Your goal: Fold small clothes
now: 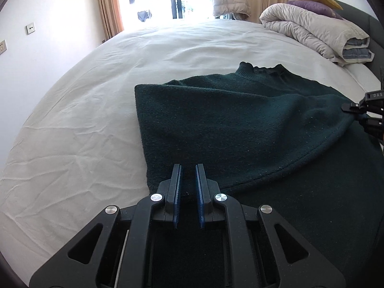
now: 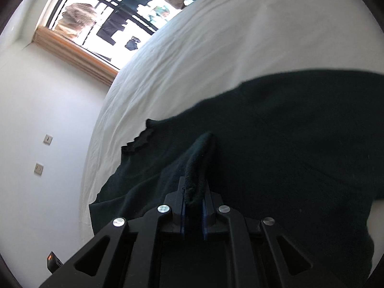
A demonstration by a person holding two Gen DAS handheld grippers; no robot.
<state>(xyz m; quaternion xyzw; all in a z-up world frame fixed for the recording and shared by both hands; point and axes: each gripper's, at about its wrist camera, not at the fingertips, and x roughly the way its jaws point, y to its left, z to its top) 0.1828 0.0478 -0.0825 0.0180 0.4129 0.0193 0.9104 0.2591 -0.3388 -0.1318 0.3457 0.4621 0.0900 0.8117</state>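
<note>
A dark green sweater [image 1: 240, 120] lies on the white bed [image 1: 96, 96], collar toward the window. My left gripper [image 1: 188, 170] sits over the sweater's near left corner, fingers a little apart, with cloth lying between and under them. My right gripper [image 2: 193, 187] is shut on a bunched fold of the sweater [image 2: 288, 132] and holds that edge lifted. It also shows in the left wrist view [image 1: 355, 109] at the far right, pulling the hem up so a flap hangs over the lower layer.
A rolled grey duvet [image 1: 312, 31] with yellow and purple pillows lies at the head of the bed, far right. A bright window with curtains [image 1: 108, 4] is beyond the bed. The wall [image 1: 28, 48] with sockets is on the left.
</note>
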